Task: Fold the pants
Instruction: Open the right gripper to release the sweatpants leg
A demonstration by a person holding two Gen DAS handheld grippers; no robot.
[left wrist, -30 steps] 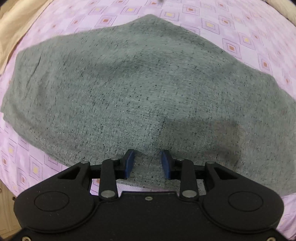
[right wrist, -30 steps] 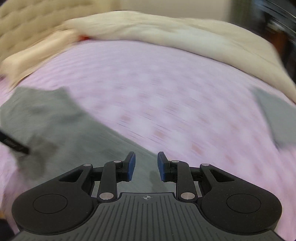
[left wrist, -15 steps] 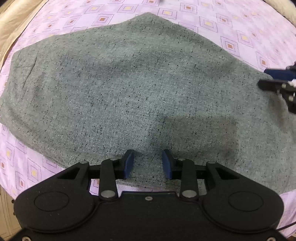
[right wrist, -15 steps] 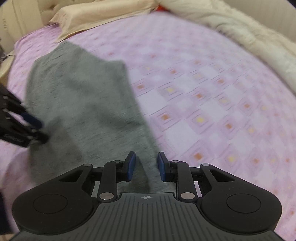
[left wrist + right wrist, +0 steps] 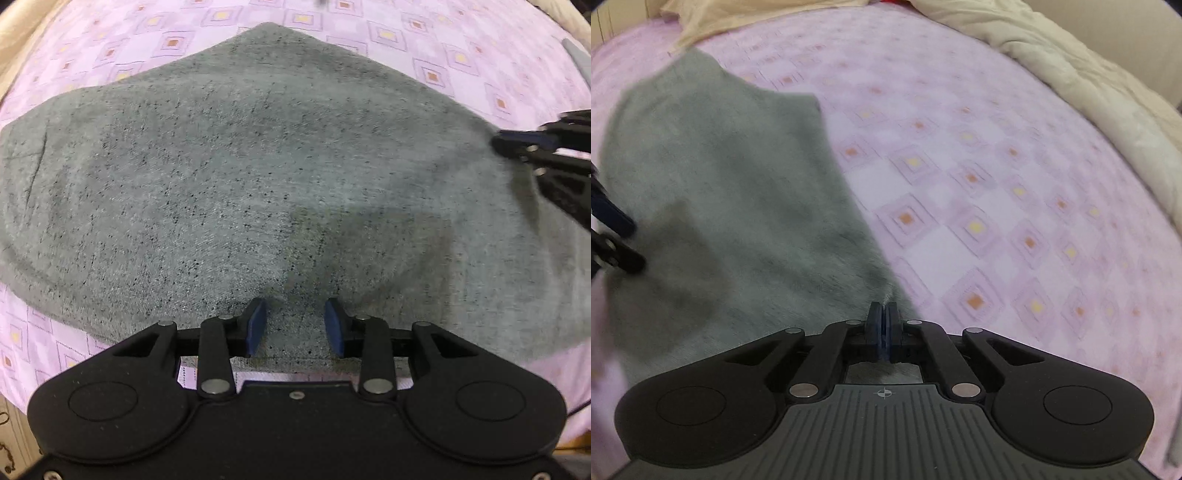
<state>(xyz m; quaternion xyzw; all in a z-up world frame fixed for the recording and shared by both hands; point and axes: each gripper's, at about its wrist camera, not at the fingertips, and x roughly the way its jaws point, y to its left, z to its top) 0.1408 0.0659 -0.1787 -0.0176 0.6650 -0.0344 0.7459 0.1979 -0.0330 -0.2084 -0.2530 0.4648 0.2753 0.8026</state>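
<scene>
Across the pink bedsheet with its square pattern (image 5: 979, 184) lie the grey speckled knit pants (image 5: 258, 184), spread flat. My left gripper (image 5: 295, 325) points down over their near edge, its blue pads apart with cloth below them and nothing pinched. My right gripper (image 5: 885, 321) has just been closing, and its pads now meet at the pants' right edge; a little tuft of grey cloth shows at the tips, seemingly caught between them. Beyond, a cream quilt (image 5: 1108, 92) lies bunched along the far side of the bed.
</scene>
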